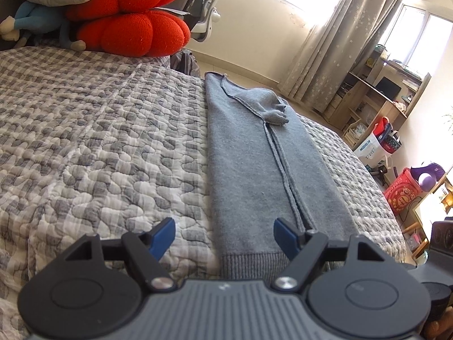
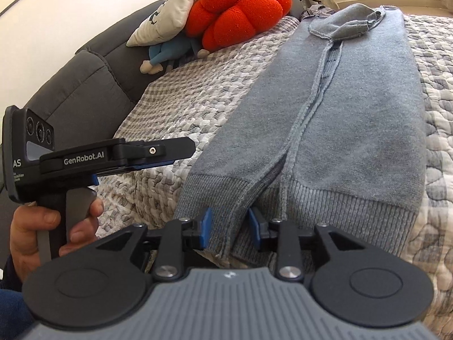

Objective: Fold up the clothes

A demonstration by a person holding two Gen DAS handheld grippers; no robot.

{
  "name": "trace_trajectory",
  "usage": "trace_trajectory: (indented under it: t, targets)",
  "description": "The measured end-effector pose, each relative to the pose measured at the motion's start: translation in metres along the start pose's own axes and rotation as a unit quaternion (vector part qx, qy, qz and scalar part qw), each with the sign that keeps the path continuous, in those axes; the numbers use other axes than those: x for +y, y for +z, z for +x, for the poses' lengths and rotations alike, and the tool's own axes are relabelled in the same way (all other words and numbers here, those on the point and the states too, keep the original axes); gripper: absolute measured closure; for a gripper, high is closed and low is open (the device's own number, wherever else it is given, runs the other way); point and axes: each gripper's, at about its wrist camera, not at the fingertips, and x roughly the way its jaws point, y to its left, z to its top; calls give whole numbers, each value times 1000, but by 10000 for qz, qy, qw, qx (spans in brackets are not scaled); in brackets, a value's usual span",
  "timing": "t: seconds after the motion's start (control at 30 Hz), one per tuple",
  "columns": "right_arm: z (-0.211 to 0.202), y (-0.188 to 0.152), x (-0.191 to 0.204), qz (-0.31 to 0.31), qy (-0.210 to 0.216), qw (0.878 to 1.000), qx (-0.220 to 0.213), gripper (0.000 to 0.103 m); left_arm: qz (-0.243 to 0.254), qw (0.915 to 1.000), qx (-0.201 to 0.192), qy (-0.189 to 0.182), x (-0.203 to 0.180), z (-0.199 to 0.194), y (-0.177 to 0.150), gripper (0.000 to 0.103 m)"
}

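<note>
lying lengthwise on the quilted bed [image 1: 99, 130], grey sweater [image 1: 254, 164] sides folded in. left claw [image 1: 223, 236] wide over the hem; right claw [image 2: 229, 228] narrow, straddling a ribbed hem fold, not clamped.

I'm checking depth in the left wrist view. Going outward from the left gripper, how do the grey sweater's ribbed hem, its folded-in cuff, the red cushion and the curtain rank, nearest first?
From the left gripper:
1. Ribbed hem of the grey sweater, just below the fingers.
2. Folded-in cuff, far up the sweater.
3. Red cushion, upper left, at the bed's far end.
4. Curtain, upper right, past the bed.
</note>
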Motion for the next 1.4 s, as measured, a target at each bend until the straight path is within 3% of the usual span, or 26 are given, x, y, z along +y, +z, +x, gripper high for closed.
trace_trajectory:
  t: [0.13,0.2,0.37,0.53,0.7,0.83,0.97,1.1,1.23,1.4]
  targets:
    - [2,0,2,-149,-71,9999,0,73,17,10000,13,9,-1,2,0,25]
    - [5,0,4,-293,-240,9993,33,94,9,10000,19,10,-1,2,0,26]
    - [-18,-1,8,-386,18,9987,-338,97,48,10000,-7,-3,-2,-1,0,25]
    - [-25,0,2,-263,-111,9989,-364,97,48,10000,-5,26,-5,1,-1,25]
    - [-18,-6,-11,71,-147,9999,-24,87,135,9999,47,24,-5,1,-2,25]
    - [-48,-11,-13,45,-122,9987,-492,87,191,9997,91,-153,2,-4,-5,27]
    - [-74,-18,-33,343,-426,9955,-774,66,136,9985,197,-494,6,-9,-15,37]
    - [-89,-30,-52,622,-721,9916,-879,66,152,9972,373,-636,2,-8,-26,47]
    - [-85,-41,-60,883,-751,9898,-830,66,145,9955,547,-758,0,-6,-38,47]
    - [-81,-44,-57,749,-763,9904,-881,65,116,9950,657,-747,-3,4,-48,47]
